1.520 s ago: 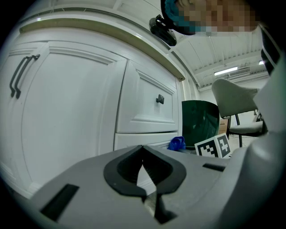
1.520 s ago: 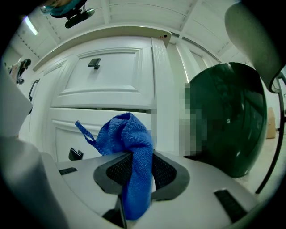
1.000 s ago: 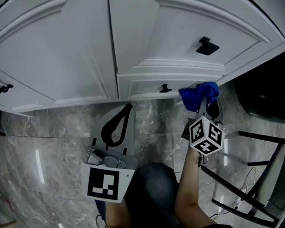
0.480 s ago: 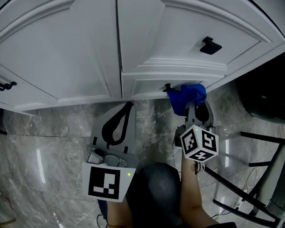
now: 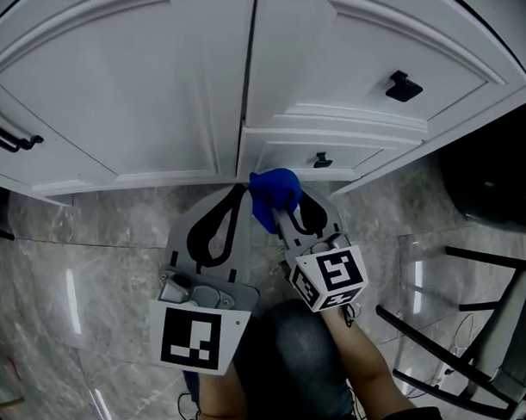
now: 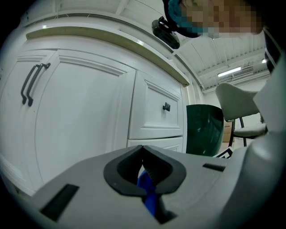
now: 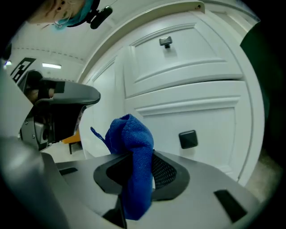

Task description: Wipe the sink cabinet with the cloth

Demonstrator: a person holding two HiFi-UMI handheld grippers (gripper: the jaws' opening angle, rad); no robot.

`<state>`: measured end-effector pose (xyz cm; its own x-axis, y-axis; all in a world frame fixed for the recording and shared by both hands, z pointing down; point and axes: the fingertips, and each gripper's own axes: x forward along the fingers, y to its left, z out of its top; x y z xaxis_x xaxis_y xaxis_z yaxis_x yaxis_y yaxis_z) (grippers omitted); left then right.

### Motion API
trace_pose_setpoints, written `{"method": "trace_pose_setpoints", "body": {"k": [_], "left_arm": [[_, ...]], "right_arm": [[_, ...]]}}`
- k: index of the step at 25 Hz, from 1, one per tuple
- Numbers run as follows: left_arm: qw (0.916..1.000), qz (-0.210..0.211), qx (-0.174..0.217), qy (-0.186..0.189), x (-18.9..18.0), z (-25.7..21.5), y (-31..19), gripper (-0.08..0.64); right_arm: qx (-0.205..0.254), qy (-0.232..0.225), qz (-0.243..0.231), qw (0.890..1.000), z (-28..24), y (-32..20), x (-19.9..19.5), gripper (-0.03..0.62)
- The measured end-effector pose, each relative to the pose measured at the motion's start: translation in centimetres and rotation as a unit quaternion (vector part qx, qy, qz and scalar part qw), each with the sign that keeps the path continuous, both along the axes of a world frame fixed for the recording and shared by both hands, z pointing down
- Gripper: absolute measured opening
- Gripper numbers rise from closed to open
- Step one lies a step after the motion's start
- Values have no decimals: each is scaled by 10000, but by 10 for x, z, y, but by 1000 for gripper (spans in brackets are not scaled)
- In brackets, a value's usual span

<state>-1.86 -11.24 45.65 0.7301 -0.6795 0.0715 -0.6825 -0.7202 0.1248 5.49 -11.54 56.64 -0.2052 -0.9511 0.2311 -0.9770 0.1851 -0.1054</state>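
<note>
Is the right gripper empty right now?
No, the right gripper is shut on a bunched blue cloth.

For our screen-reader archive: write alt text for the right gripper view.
A blue cloth is clamped in the right claw, its bunched top standing up in front of a white cabinet. Two drawer fronts fill the background, with a lower knob and an upper knob, both black.

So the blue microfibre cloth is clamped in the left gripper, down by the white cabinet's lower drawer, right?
Wrong gripper. The right gripper clamps the blue microfibre cloth, as the right gripper view shows. It is down by the white cabinet's lower drawer, as you say.
</note>
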Motion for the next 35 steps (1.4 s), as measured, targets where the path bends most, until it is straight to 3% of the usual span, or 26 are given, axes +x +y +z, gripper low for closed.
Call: {"method": "trace_pose_setpoints", "body": {"k": [4,12,24,35], "left_arm": [[10000,-28,33,-67,-5,0,0,3],[9993,-186,96,-308,-24,-1,3,3],[9998,-97,125,-97,-15,-10,9,3],[9999,-79,66,-52,-15,-5,4,3]], "right_arm": [[-31,65,-313,9995,3,-5,-21,117],[-26,19,-371,9993,13,-17,-35,117],[-140,131,-579,9981,26,-29,-40,117],[-128,233,-208,9994,38,-45,-21,117]]}}
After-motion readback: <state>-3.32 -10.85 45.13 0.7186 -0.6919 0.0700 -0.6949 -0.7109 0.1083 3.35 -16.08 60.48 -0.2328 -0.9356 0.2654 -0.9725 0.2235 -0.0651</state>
